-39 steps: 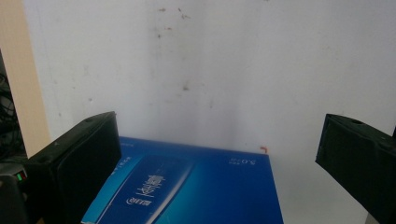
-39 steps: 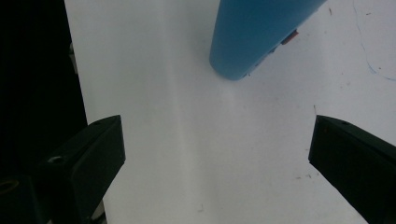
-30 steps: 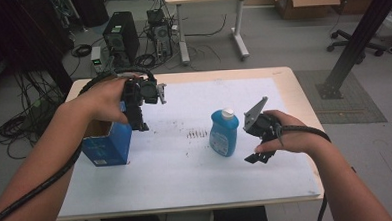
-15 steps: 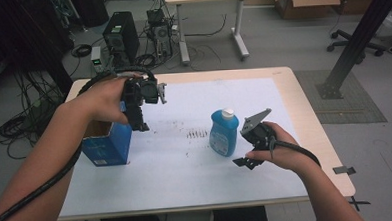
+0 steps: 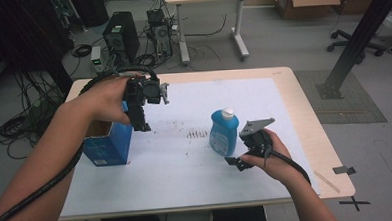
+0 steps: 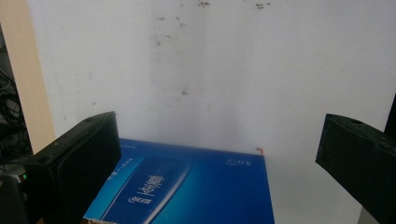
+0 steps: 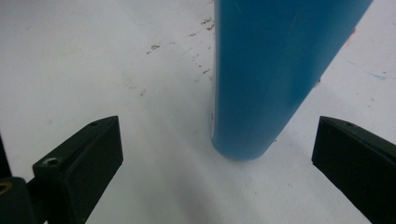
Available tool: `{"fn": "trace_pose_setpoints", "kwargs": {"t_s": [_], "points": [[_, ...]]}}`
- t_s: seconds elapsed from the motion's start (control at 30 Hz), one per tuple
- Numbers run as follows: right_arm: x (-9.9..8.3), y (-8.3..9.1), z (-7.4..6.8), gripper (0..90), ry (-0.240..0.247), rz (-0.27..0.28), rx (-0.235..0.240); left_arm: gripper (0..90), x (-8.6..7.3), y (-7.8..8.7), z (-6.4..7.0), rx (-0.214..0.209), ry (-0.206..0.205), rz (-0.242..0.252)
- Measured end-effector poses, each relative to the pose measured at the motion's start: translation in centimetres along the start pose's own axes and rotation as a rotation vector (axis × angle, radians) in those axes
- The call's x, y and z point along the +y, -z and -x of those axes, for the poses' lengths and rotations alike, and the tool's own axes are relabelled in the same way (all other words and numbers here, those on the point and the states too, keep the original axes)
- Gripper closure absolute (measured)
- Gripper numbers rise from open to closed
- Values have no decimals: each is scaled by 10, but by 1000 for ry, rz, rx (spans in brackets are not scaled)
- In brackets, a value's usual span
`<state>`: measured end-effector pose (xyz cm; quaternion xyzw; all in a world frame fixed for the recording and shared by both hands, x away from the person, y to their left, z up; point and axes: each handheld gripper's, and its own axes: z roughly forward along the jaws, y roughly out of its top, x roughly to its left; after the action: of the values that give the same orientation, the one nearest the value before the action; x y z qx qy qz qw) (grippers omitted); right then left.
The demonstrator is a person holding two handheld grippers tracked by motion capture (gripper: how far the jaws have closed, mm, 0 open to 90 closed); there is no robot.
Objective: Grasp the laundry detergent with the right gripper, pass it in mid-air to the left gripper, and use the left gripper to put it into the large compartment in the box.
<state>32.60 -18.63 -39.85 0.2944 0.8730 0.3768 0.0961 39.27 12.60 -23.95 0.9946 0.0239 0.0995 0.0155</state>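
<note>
Wide-spread right claw [image 7: 217,168] faces the smooth, rounded blue bottle [image 7: 275,70].

Black fingers [image 6: 74,158]; grey plate [image 5: 257,124]; thick black cable [image 5: 42,185].

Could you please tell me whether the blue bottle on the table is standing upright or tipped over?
Upright: the blue bottle stands on its base on the white mat, white cap on top, apart from the open right tongs.
</note>
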Motion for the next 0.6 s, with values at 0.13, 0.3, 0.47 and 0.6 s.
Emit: {"fn": "trace_pose_setpoints", "kwargs": {"t_s": [0.13,0.3,0.47,0.6], "points": [[-5,-6,0,20,-23,56,-12,2,1,3,-1,4,3,16],[-10,-16,-4,17,-39,131,-33,2,3,2,-1,5,1,11],[-14,-23,-4,14,-50,155,-67,2,6,6,0,16,-9,18],[-18,-29,-2,11,-79,191,-91,2,8,8,0,21,-13,25]]}}
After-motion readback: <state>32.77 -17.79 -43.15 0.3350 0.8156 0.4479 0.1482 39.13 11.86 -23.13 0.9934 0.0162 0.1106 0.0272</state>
